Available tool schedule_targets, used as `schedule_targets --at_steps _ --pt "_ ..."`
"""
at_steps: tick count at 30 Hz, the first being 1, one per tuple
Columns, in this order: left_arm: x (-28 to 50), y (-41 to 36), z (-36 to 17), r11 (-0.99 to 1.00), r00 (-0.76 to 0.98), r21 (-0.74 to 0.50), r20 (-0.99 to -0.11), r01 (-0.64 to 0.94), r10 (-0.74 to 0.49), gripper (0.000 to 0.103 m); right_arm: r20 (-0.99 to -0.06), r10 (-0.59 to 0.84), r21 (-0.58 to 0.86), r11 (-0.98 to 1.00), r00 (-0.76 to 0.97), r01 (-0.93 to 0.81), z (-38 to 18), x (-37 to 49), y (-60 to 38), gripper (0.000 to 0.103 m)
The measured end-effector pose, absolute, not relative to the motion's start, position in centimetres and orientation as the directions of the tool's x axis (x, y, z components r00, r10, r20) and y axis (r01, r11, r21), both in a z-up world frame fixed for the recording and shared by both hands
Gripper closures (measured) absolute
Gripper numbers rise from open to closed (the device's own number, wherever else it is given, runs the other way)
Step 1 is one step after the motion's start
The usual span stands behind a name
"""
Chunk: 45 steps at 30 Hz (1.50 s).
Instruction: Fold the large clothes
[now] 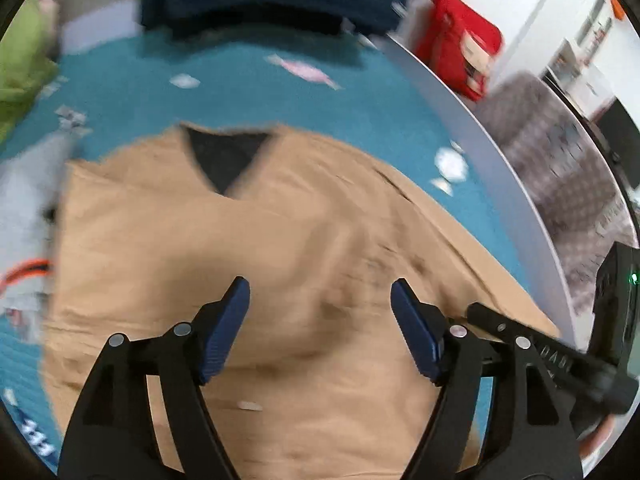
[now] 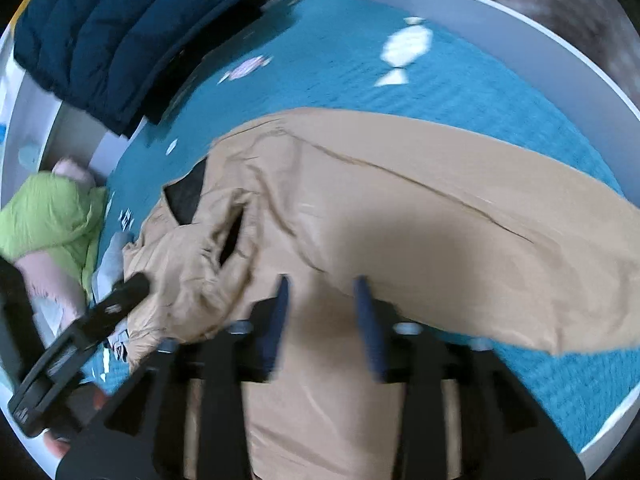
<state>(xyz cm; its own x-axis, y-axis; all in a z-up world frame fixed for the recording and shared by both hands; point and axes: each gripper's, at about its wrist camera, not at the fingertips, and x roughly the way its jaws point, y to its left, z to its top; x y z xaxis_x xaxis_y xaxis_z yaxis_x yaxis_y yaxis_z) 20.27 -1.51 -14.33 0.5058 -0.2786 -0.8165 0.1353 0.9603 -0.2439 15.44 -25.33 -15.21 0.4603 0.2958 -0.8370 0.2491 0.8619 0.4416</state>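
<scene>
The left gripper [image 1: 320, 320] is pointing steeply downward, its two black arms reaching into view from below and ending in blue ribbed pads [image 1: 224, 328] that are standing wide apart, nothing pinched between them. The right gripper [image 2: 322, 320] is also tilting steeply down, its blue pads [image 2: 368, 324] standing partly apart, narrower than the left pair, gripping nothing. Each tool is showing in the other's camera as a black bar: the right gripper at the left camera's lower right edge, the left at the right camera's lower left. A fingertip [image 2: 58, 446] is peeking out beneath that bar.
</scene>
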Motion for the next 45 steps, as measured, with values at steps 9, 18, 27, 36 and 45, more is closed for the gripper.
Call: schedule_targets --at_steps 9,18,27,36,45 --pt "20.1 13.2 -19.7 0.962 0.421 -0.149 -0.906 -0.230 -0.040 0.041 -0.890 0.319 0.378 0.916 0.325 0.137 -18.8 20.4 -18.2 0.062" --pt "18.3 18.4 -24.2 0.940 0.333 -0.098 -0.943 -0.327 0.018 0.061 -0.914 0.259 0.321 0.933 0.313 0.163 -20.6 20.3 -17.1 0.090" --pt "17.6 17.3 -24.7 0.946 0.341 -0.061 -0.938 -0.318 0.054 0.061 -0.917 0.288 0.352 0.910 0.277 0.219 -23.4 20.8 -18.1 0.089" --pt "17.1 17.4 -22.4 0.949 0.386 -0.083 -0.922 -0.303 0.042 0.056 -0.905 0.200 0.277 0.947 0.375 0.164 -17.8 18.3 -18.1 0.051" --pt "14.3 15.4 -17.4 0.971 0.473 -0.093 -0.881 -0.221 0.024 0.042 -0.875 0.095 0.208 0.959 0.476 0.191 -13.8 14.1 -19.8 0.027"
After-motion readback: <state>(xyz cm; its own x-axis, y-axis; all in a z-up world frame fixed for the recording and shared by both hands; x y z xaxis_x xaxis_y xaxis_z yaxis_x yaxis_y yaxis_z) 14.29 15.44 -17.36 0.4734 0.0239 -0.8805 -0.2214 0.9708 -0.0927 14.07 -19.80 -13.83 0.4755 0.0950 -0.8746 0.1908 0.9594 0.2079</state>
